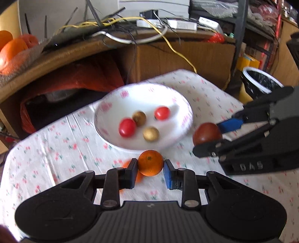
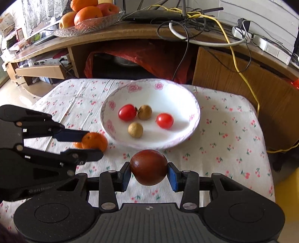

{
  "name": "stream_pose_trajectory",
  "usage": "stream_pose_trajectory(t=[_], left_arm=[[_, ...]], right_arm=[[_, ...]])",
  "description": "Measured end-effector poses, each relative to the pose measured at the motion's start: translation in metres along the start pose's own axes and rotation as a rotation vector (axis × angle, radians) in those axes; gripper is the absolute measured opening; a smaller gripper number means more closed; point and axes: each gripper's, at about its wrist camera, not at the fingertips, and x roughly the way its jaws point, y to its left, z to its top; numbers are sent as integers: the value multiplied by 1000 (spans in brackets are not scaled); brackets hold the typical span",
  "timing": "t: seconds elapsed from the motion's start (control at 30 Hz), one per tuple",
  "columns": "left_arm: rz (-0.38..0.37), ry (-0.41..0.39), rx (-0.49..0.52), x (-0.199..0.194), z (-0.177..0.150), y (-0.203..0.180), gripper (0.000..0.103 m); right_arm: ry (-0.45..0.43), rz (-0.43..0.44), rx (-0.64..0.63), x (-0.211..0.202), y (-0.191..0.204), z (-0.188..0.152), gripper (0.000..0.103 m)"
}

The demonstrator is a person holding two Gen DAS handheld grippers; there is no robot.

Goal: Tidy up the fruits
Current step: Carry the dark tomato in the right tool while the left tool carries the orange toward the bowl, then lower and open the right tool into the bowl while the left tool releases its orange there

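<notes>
Left wrist view: left gripper [image 1: 150, 169], black w/ blue pads, is clamped on a small round orange mandarin [image 1: 150, 163], one pad on each side of the fruit, which sits just in front of the near rim of a white ceramic bowl w/ pink flower print [image 1: 184, 104]. Frame is motion-blurred. Bowl holds 2 red cherry tomatoes [image 1: 127, 127] and 2 tan, round longan-like fruits [image 1: 151, 133], none touching the rim. At right, the right gripper [image 1: 211, 134] comes in from the side, closed on a dark red-brown round fruit [image 1: 206, 134] just beside the bowl's right edge. All over a white tablecloth w/ small cherry print [image 1: 56, 153]. Orange scrap shows under the left finger; can't tell what it is.

Right wrist view: right gripper [image 2: 149, 172] grips the dark red-brown fruit [image 2: 148, 167] btwn its blue pads, held just short of the bowl's [image 2: 194, 104] near rim. Same 4 small fruits inside: tomatoes [image 2: 164, 120] and tan ones [image 2: 135, 130], one tomato touching a tan fruit at back left. Left gripper [image 2: 89, 144] enters from the left, shut around the mandarin [image 2: 94, 141], close to the bowl's left side. Behind, a wooden shelf [image 2: 130, 31] carries a clear glass dish of big oranges and apples [image 2: 87, 15], plus tangled cables.
</notes>
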Motion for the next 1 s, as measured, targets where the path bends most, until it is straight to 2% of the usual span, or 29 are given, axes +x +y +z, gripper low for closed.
stream_pose_trajectory(t=[0.33,1.0], left_arm=[[46,-27,-34,16,22,15,38],[70,5,-45,44,27,22,37]], right_arm=[[-43,-23,18,14,-4,27,36],[-25,-48,-3,47,-10,38,37]])
